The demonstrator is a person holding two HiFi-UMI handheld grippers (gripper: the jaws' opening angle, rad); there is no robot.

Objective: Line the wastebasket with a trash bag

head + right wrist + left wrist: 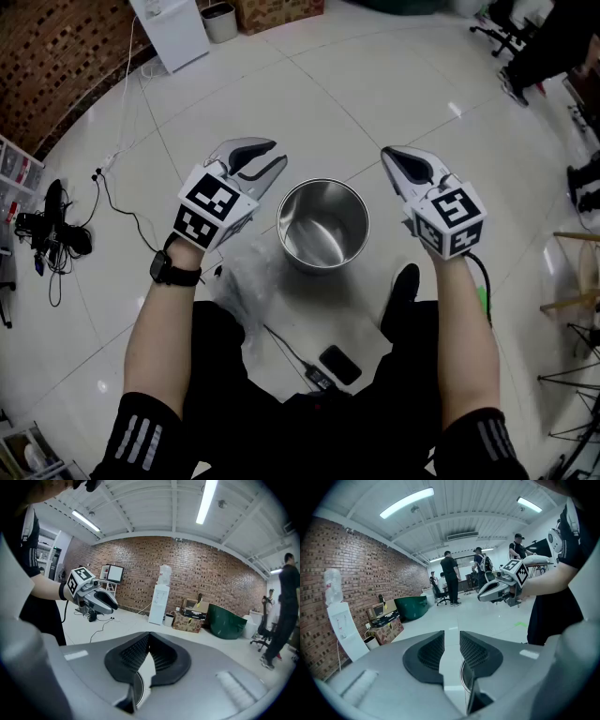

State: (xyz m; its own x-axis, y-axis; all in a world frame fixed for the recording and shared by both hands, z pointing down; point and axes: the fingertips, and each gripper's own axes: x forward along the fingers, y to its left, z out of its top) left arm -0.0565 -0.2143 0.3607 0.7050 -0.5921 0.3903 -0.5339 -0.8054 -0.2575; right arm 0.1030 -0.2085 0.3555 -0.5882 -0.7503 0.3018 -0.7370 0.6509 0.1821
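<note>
A shiny steel wastebasket (323, 225) stands empty on the white floor in front of me, with no bag in it. A crumpled clear trash bag (246, 281) lies on the floor left of it, by my knee. My left gripper (278, 156) hovers just left of the basket's rim, jaws open with nothing between them (452, 641). To the right of the rim, my right gripper (387, 153) is shut and empty, its pads meeting (149, 637). Each gripper view shows the other gripper (482, 595) (111, 607) and a bit of the basket's rim (463, 677) (136, 691) below the jaws.
A phone (339, 364) on a cable and a black shoe (403, 298) lie near my legs. Cables (112, 202) trail at the left. A white water dispenser (173, 33) and a small bin (220, 21) stand by the brick wall. Several people (451, 576) stand far off.
</note>
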